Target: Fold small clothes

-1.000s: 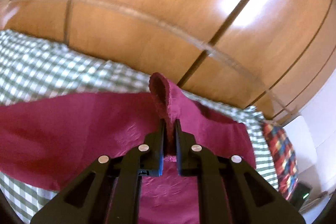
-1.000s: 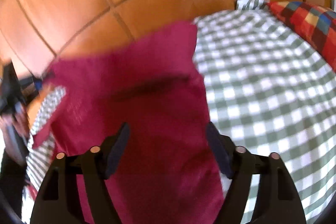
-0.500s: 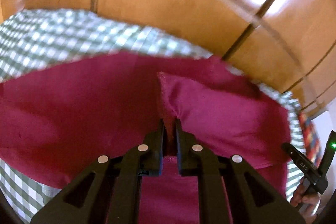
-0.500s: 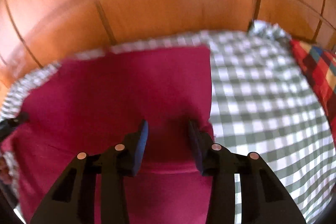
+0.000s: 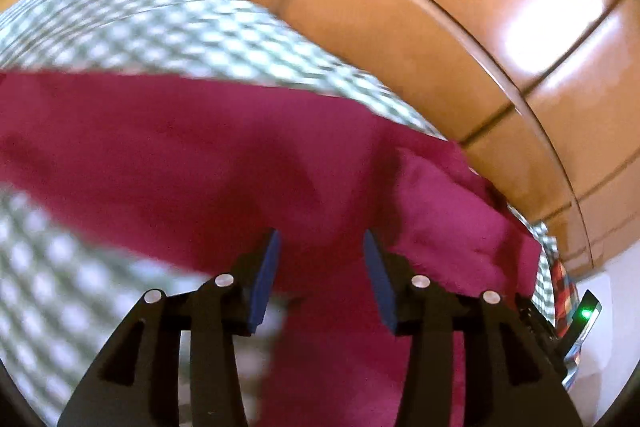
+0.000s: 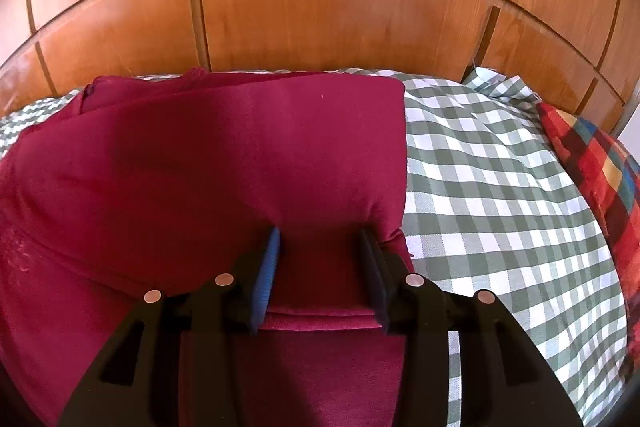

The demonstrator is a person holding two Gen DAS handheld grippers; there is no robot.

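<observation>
Let go of the red cloth [image 5: 248,155] with the left gripper [image 5: 320,247]: pinched shut before, spread wide now, over the cloth. Right gripper [image 6: 318,239] also spread apart, with a folded edge between its fingers. Cloth lay flat on the checked sheet [image 6: 500,211], folded over.

My left hand-held gripper [image 5: 320,247] points forward and downward, its blue-padded fingers [image 5: 265,275] spread apart, gripping nothing. My right hand-held gripper [image 6: 318,247] is likewise angled down, its jaws parted.
</observation>
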